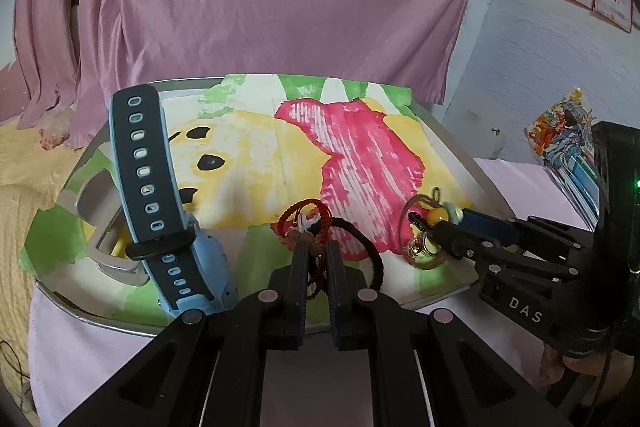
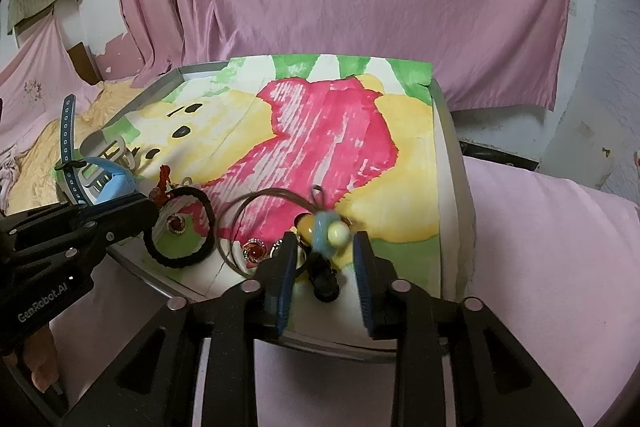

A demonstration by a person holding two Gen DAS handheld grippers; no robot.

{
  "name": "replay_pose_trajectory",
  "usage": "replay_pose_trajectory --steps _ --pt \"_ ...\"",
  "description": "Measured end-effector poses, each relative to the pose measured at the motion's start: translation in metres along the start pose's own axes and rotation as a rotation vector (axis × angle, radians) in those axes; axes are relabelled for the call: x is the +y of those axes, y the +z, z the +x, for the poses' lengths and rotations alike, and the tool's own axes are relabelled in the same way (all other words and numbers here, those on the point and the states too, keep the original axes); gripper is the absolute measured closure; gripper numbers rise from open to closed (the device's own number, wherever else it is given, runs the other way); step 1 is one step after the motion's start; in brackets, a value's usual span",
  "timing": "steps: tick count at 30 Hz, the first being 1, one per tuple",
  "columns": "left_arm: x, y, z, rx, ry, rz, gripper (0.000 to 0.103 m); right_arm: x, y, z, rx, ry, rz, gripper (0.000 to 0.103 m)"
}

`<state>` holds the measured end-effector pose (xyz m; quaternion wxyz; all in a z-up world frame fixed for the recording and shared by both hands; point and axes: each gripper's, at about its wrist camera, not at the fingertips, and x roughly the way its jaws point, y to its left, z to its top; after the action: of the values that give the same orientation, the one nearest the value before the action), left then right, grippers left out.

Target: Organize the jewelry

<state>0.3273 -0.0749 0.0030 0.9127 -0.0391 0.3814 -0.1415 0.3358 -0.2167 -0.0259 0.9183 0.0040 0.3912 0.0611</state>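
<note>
The left gripper is sitting closest to us, at the near edge of the tray. Its two fingers are pinching the red string bracelet tight. A black hair band is lying right beside it, touching the red string.

The right gripper is hanging over the near edge too, nearer the right corner. Its fingers are standing wide apart with nothing squeezed between them. The blue and yellow bead charm is sitting between the fingers, and it is looking blurry. A thin wire hoop and two little red earrings are lying next to it on the bear picture cloth.

The blue watch is standing up by the left edge.

Everything is looking mixed up. I think the sorting is only just starting, and almost all of it is left.
</note>
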Motion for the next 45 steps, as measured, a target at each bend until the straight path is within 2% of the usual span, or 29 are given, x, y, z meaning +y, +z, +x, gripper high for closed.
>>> replay_pose_trajectory --steps 1,2,4,6,8,9,11,12,14,17,20,22,24,31,45 --pt "0.0 0.0 0.0 0.0 0.002 0.003 0.093 -0.001 0.0 -0.001 -0.002 0.001 0.003 0.066" --pt "-0.001 0.0 -0.001 -0.001 0.005 0.005 0.089 -0.001 -0.001 -0.004 -0.011 0.004 0.009 0.063" --pt "-0.001 -0.001 -0.004 -0.008 0.005 0.004 0.079 -0.003 -0.003 -0.008 -0.021 0.004 0.014 0.062" --pt "0.0 -0.002 -0.009 -0.028 0.0 0.002 0.063 -0.002 -0.007 -0.014 -0.044 0.002 0.016 0.062" --pt "0.0 -0.003 -0.017 -0.057 -0.006 -0.002 0.056 -0.004 -0.01 -0.021 -0.068 0.007 0.025 0.062" --pt "-0.001 -0.004 -0.022 -0.071 -0.007 -0.003 0.055 -0.005 -0.012 -0.025 -0.08 0.008 0.033 0.061" --pt "-0.001 -0.007 -0.031 -0.095 0.002 -0.002 0.052 -0.007 -0.017 -0.035 -0.119 0.014 0.058 0.054" --pt "-0.001 -0.008 -0.036 -0.107 0.007 -0.004 0.047 -0.008 -0.02 -0.04 -0.136 0.019 0.068 0.049" --pt "0.001 -0.014 -0.047 -0.136 0.016 -0.011 0.04 -0.008 -0.024 -0.05 -0.171 0.023 0.077 0.046" --pt "0.005 -0.023 -0.064 -0.183 0.035 -0.024 0.031 -0.005 -0.035 -0.068 -0.237 0.02 0.08 0.036" --pt "0.01 -0.034 -0.08 -0.227 0.06 -0.043 0.018 -0.003 -0.045 -0.083 -0.293 0.03 0.096 0.024" --pt "0.013 -0.041 -0.089 -0.252 0.072 -0.052 0.014 -0.002 -0.051 -0.09 -0.319 0.033 0.106 0.014" --pt "0.016 -0.049 -0.098 -0.275 0.089 -0.055 0.008 0.001 -0.059 -0.1 -0.352 0.04 0.114 0.012" --pt "0.024 -0.08 -0.134 -0.368 0.13 -0.071 0.001 0.012 -0.085 -0.133 -0.454 0.049 0.114 0.003" --pt "0.02 -0.138 -0.204 -0.452 0.195 -0.04 0.001 0.03 -0.154 -0.199 -0.534 0.032 0.125 0.002"
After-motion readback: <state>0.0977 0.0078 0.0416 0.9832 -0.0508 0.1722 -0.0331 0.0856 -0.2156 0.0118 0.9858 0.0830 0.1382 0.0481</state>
